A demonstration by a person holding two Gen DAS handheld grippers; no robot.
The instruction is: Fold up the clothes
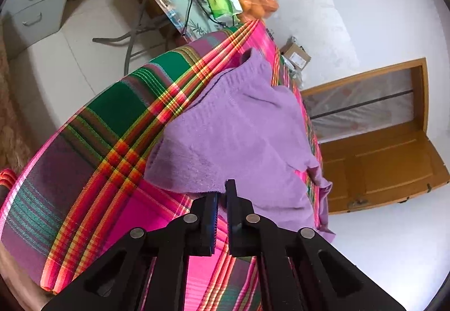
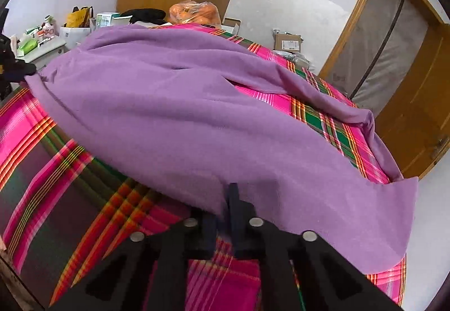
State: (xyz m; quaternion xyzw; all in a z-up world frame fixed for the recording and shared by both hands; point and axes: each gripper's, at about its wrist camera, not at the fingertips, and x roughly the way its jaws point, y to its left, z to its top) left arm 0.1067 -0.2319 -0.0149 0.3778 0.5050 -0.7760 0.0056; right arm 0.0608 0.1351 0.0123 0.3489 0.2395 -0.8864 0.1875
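Bright pink-green plaid woven tablecloth (image 2: 56,170) is carrying a soft purple fleece garment (image 2: 174,114), w/ left gripper (image 1: 221,193) & right gripper (image 2: 225,198) both pinching its near hem.

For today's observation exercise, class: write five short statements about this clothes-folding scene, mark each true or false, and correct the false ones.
1. The garment being folded is purple. True.
2. It lies on a plain white sheet. False: the cloth under it is checked in pink, green and orange.
3. Both tongs, left and right, are shut on the garment's edge. True.
4. A bag of oranges sits beyond the far end of the checked cloth. True.
5. The wooden door is painted blue. False: it is brown wood.
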